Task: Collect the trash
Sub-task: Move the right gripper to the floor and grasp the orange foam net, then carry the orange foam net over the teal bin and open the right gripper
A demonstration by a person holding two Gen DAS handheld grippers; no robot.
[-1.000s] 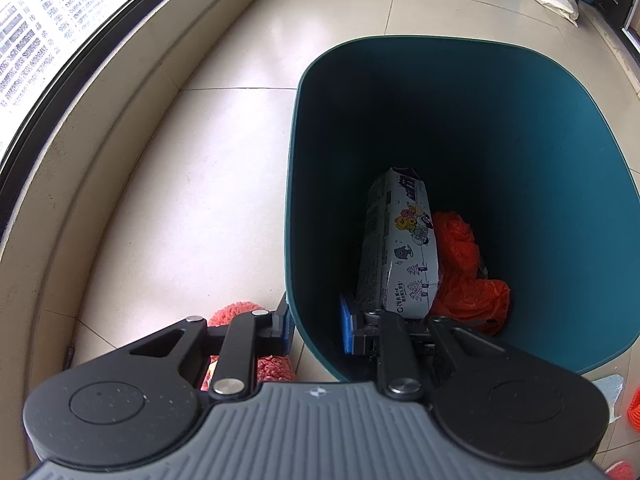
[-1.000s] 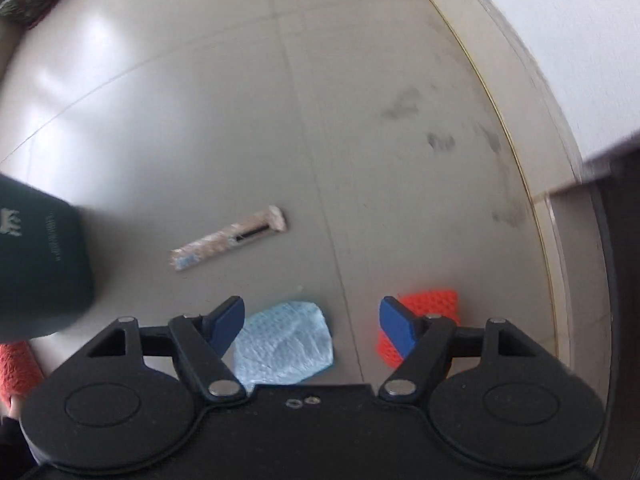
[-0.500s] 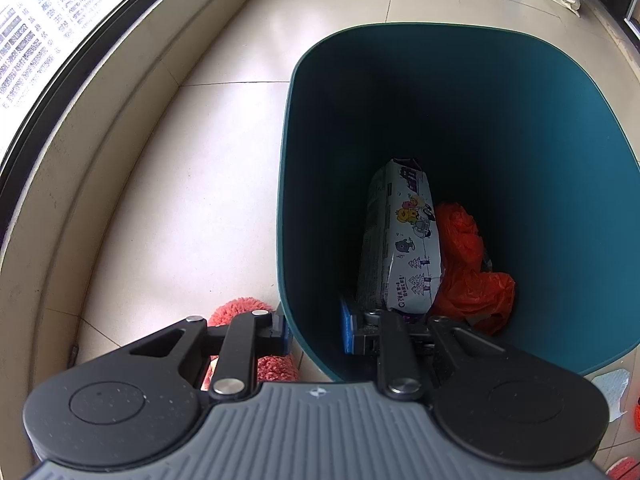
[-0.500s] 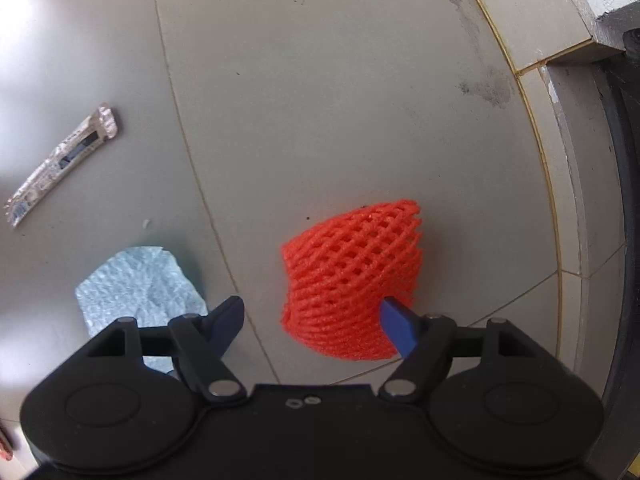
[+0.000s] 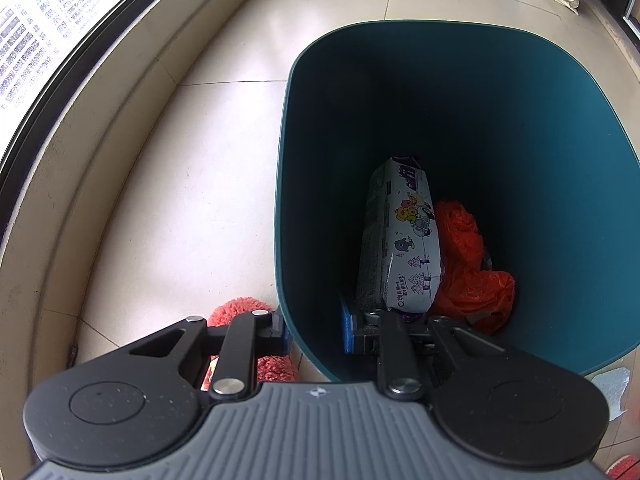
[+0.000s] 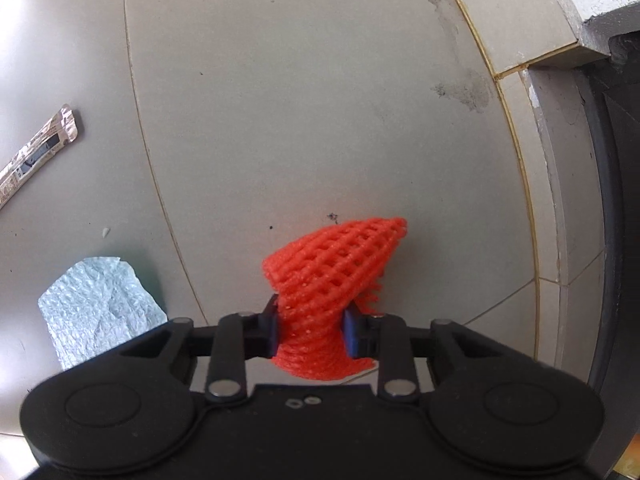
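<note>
In the left wrist view my left gripper point(image 5: 314, 332) is shut on the near rim of a teal trash bin point(image 5: 520, 120), one finger outside the wall and one inside. Inside the bin lie a white printed packet point(image 5: 400, 248) and a crumpled orange plastic bag point(image 5: 468, 280). In the right wrist view my right gripper point(image 6: 312, 332) points down at the tiled floor, its jaws closing on an orange foam net point(image 6: 336, 264). The net is pinched narrow between the blue pads and fans out beyond them.
A pale blue tissue point(image 6: 100, 308) and a silver wrapper point(image 6: 36, 160) lie on the floor left of the net. A dark door frame point(image 6: 600, 200) runs along the right. A red fluffy slipper point(image 5: 240, 312) sits beside the bin, and a low ledge point(image 5: 60, 200) curves along the left.
My right gripper dropped down over the orange foam net and its jaws came together on it, squeezing it. My left gripper and the bin stayed put.
</note>
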